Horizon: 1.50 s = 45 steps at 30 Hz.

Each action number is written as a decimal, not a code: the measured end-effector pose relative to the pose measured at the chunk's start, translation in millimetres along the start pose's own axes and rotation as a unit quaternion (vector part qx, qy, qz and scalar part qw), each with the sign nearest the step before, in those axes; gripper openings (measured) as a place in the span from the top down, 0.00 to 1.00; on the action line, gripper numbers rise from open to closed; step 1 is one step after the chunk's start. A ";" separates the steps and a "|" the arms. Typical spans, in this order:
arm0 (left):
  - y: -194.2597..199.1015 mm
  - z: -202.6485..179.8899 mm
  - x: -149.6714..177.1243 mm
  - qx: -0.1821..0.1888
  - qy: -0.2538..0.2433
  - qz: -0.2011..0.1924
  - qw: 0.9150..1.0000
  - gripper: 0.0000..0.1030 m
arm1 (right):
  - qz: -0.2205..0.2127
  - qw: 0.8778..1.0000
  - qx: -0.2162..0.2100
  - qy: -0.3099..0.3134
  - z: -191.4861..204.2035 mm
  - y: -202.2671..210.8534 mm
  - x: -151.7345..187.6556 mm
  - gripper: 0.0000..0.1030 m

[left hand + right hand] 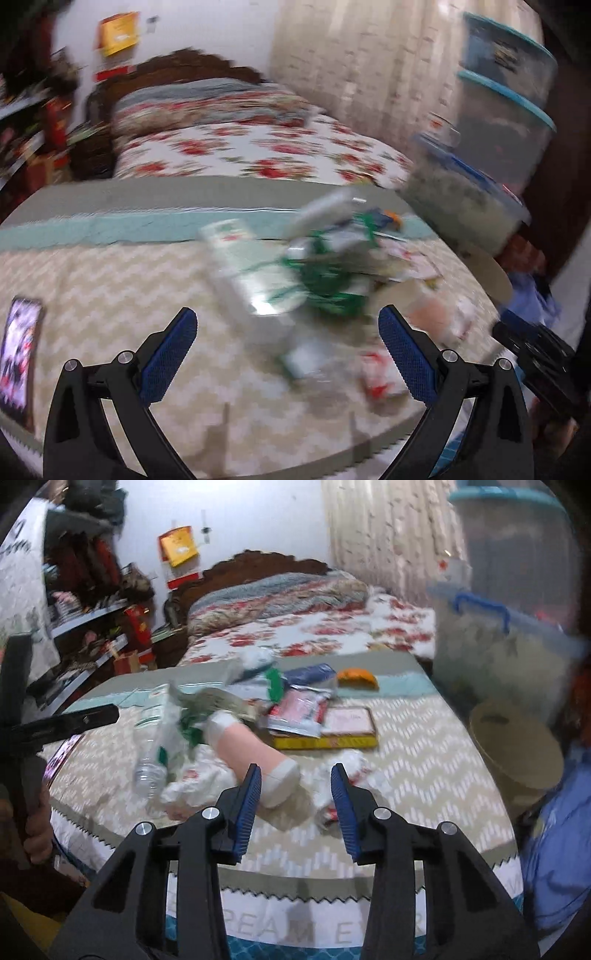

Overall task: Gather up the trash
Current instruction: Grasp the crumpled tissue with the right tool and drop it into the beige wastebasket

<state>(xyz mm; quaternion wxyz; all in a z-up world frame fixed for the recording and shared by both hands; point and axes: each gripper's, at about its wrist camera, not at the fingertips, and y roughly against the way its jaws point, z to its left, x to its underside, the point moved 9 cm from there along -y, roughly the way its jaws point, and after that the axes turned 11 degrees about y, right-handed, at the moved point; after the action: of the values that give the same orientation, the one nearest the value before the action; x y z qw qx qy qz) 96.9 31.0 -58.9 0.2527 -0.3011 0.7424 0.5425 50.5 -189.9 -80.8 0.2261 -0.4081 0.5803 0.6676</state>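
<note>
The trash lies heaped on the chevron-patterned surface [424, 738] at the foot of the bed [314, 635]: a crushed clear bottle [149, 768], crumpled white wrappers [192, 786], a pink tube [255, 755] with pale caps, a silver-and-red pouch [299, 712] resting on a flat yellow-edged box [343, 727].

The right gripper [295, 797] hovers just before the pink tube with its fingers narrowed and nothing between them. The left gripper [284, 354] has its fingers wide and empty above the heap.

A close from here would likely catch air, or pinch the tube's cap so it rolls off the edge. The bottle is slick and could squirt out.

Beside the surface stands a round tan bin [517, 746]; I cannot see inside. The stacked plastic tubs [517, 602] behind hold something pale, too blurred to name.
</note>
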 end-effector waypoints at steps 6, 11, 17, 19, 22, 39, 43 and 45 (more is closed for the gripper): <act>-29.6 -62.8 26.6 0.048 -0.069 0.047 0.995 0.09 | 0.013 0.996 -0.004 -0.084 -41.5 -9.0 19.7 0.37; -52.8 -96.8 29.2 0.062 -0.107 0.065 0.990 0.10 | 0.031 0.995 -0.010 -0.096 -51.0 -27.6 29.2 0.32; -92.4 -122.1 35.1 0.072 -0.124 0.120 0.982 0.28 | 0.068 0.995 -0.031 -0.066 -48.6 -63.1 29.4 0.20; -103.2 -131.2 38.0 0.083 -0.120 0.140 0.979 0.42 | 0.094 0.993 -0.036 -0.058 -49.0 -78.5 33.8 0.21; -102.7 -144.1 36.4 0.092 -0.125 0.135 0.979 0.55 | 0.107 0.992 -0.056 -0.042 -44.8 -85.1 36.6 0.62; -120.1 -262.2 16.0 0.221 -0.092 0.197 0.951 0.96 | 0.037 0.986 0.002 -0.161 -176.9 -32.9 52.1 0.68; -133.1 -316.5 8.3 0.266 -0.093 0.207 0.937 0.96 | 0.026 0.979 0.032 -0.198 -228.7 -26.2 54.6 0.68; -147.3 -347.1 7.3 0.287 -0.091 0.216 0.929 0.96 | 0.023 0.976 0.045 -0.213 -251.8 -25.8 55.5 0.68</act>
<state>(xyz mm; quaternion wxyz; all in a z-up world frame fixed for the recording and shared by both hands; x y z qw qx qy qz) 181.2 -336.6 -61.8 0.2717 0.0028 0.8872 0.3730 110.2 -435.2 -139.2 0.3471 -0.2325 0.5576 0.7174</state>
